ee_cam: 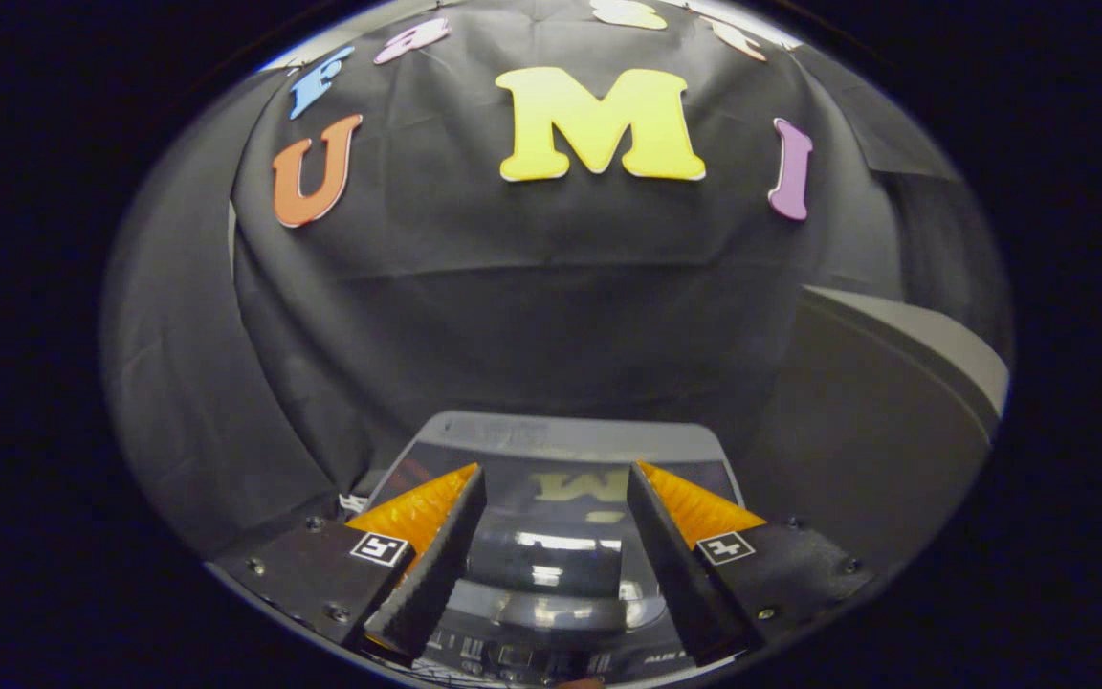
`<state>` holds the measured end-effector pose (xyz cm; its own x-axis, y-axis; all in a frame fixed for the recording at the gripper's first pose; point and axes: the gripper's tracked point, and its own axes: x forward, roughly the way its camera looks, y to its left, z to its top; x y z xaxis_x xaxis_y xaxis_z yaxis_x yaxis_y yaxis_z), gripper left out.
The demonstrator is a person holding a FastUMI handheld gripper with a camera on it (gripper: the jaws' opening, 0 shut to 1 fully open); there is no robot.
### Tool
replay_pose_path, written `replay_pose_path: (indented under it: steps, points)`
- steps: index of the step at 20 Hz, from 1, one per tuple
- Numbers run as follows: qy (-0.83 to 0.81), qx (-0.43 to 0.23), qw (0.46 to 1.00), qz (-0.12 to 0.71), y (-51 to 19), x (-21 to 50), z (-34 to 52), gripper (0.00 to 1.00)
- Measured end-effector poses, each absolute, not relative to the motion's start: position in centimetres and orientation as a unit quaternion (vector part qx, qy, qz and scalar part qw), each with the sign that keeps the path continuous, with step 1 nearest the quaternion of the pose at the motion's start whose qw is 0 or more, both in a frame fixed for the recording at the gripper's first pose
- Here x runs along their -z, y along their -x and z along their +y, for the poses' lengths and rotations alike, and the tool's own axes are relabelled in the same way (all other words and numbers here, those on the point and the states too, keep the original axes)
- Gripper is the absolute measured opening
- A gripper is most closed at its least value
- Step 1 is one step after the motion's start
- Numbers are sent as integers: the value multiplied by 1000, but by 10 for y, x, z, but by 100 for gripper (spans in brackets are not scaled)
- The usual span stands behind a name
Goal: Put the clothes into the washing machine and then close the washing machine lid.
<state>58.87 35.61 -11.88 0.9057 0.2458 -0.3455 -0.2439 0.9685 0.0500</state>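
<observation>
I am holding the gripper [556,478] with fingers spread wide and empty; the washing machine [561,440] is lying at twelve o'clock, its glossy lid [551,565] showing between them.

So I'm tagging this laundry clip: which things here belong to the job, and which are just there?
Job:
washing machine, lid down
gripper, fingers open above the lid, holding nothing

Just there:
black cloth wall
grey panel beside the machine
</observation>
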Motion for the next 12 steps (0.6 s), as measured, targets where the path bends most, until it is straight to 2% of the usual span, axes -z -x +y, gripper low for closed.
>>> replay_pose_path:
  steps: [5, 12]
  points:
    - [16, -159, 976, 148, -572, 98, 354, 95]
    - [7, -157, 985, 69, -484, 19, 296, 95]
